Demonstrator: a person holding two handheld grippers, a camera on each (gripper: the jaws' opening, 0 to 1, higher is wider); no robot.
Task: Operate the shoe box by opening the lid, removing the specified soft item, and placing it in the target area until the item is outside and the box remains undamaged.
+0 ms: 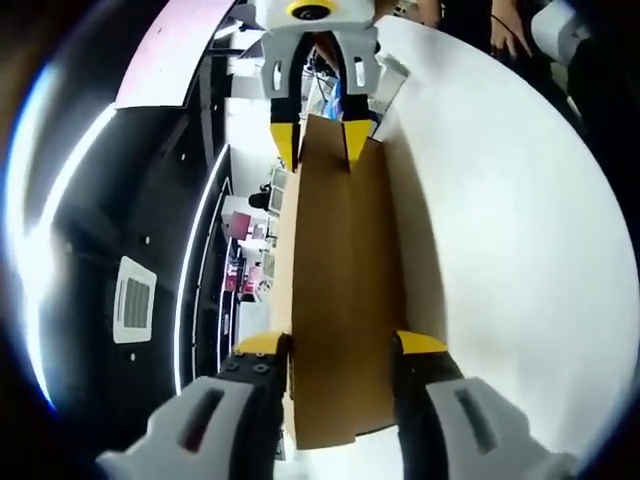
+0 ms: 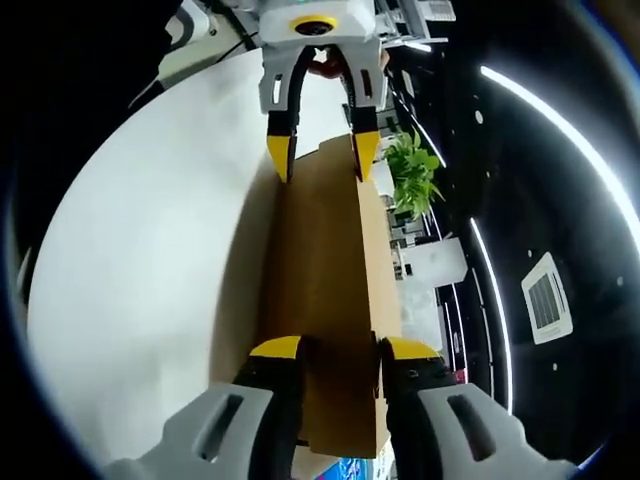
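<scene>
The lid (image 1: 340, 290) stands edge-up over the white worktop (image 1: 520, 240), its long axis running between left claw (image 1: 340, 352) and right claw (image 2: 335, 355), each closed on one end.

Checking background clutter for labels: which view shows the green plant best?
Right gripper view: the plant sits in plain sight beside the cardboard lid, leaves distinct. Left gripper view has the lid against a white table and room clutter, no plant I can make out.

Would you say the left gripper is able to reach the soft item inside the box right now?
Probably not: the left gripper and right gripper each straddle an end of the cardboard lid, so it is occupied, and no soft item is visible.
</scene>
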